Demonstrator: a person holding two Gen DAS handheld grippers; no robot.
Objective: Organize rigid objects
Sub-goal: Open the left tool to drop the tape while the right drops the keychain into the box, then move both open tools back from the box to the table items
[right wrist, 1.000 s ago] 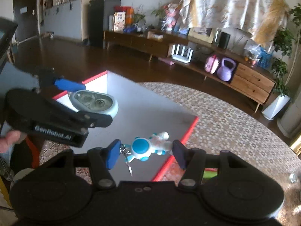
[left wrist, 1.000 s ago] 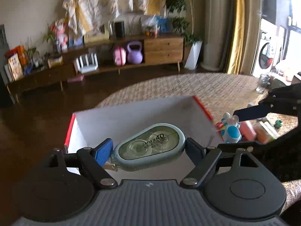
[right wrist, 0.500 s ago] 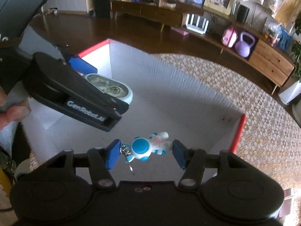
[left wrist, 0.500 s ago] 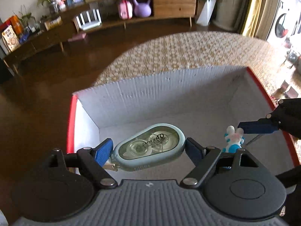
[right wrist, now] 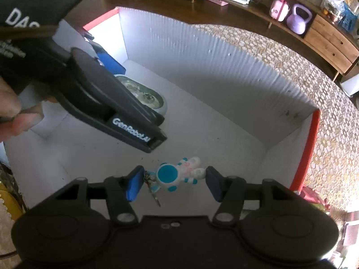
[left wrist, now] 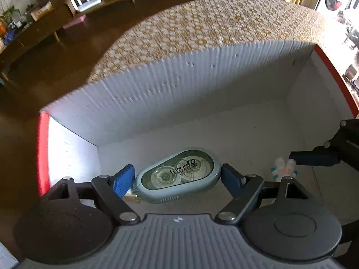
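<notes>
A home living room: wooden sideboard [right wrist: 332, 42], houseplants [left wrist: 9, 15], kettlebell [right wrist: 299, 19].

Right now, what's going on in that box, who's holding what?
A person is working two handheld grippers inside the white box with red edges. The left gripper is shut on the correction tape, low over the box floor near its left wall. The right gripper is shut on the blue and white astronaut keychain, further toward the right side. Whether either item touches the floor can't be told. Neither has been released.
</notes>
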